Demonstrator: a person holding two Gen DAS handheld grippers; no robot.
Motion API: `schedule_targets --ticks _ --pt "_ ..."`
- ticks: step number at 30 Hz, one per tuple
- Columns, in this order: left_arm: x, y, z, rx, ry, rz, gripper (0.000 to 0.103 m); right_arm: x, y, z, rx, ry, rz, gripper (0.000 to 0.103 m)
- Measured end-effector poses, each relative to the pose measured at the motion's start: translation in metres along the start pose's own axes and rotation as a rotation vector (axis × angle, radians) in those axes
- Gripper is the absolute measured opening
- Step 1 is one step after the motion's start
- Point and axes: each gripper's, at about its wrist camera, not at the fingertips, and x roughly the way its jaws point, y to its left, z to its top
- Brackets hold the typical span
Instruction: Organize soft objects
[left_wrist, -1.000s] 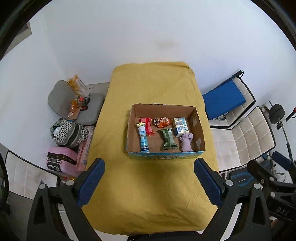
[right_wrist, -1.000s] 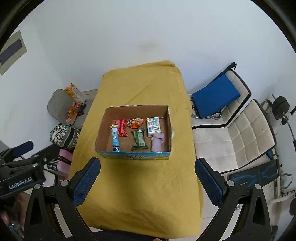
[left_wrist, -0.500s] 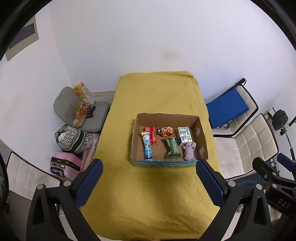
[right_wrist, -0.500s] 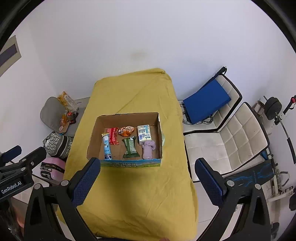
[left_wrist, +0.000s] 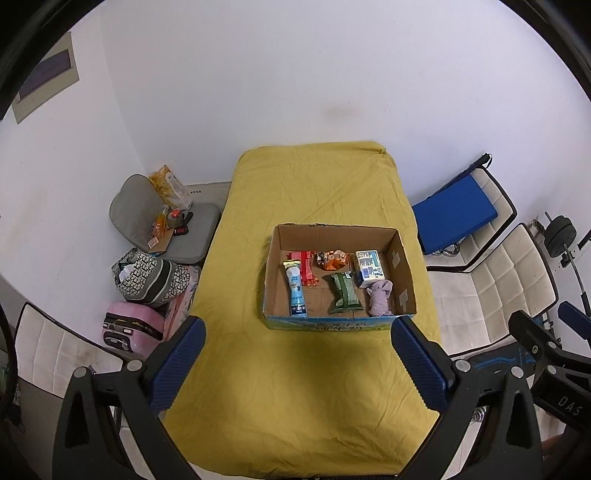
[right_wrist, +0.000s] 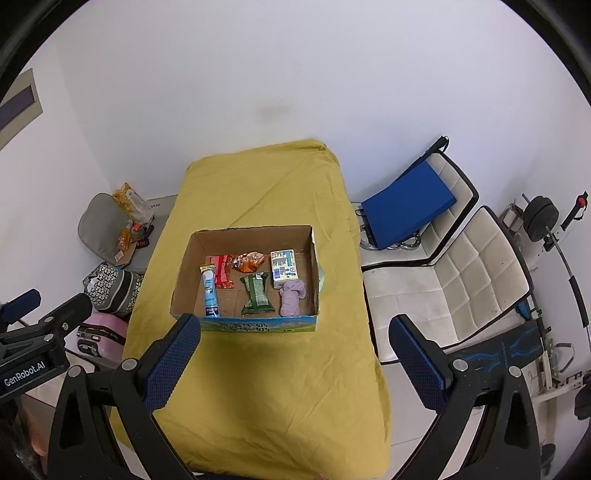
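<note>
An open cardboard box (left_wrist: 404, 273) (right_wrist: 184, 266) stands on a table under a yellow cloth (left_wrist: 295, 387) (right_wrist: 280, 387). Inside lie a blue-white tube (left_wrist: 296, 288) (right_wrist: 209, 291), a red wrapper (left_wrist: 306, 266) (right_wrist: 222, 271), an orange packet (left_wrist: 332, 258) (right_wrist: 250, 260), a green packet (left_wrist: 343, 291) (right_wrist: 255, 293), a small carton (left_wrist: 369, 267) (right_wrist: 283, 267) and a purple cloth bundle (left_wrist: 379, 302) (right_wrist: 291, 297). My left gripper (left_wrist: 295, 365) and right gripper (right_wrist: 293, 363) are both open and empty, high above the table's near end.
Left of the table are a grey seat with small items (left_wrist: 159, 221), a patterned bag (left_wrist: 155, 278) and a pink case (left_wrist: 129, 328). Right of it are a blue-cushioned chair (right_wrist: 410, 203), a white chair (right_wrist: 461, 277) and weights (right_wrist: 539, 221).
Both grippers have pulled up and back from the table; the box looks smaller and more of the wall shows. Both stay open. The box's contents have not moved.
</note>
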Motion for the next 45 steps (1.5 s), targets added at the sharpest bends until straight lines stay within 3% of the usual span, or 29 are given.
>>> schedule_targets --ticks 45 --pt "-0.009 -0.005 -0.016 -0.027 0.013 0.011 0.103 -0.016 0.002 -0.004 -0.026 -0.026 0.011 0.103"
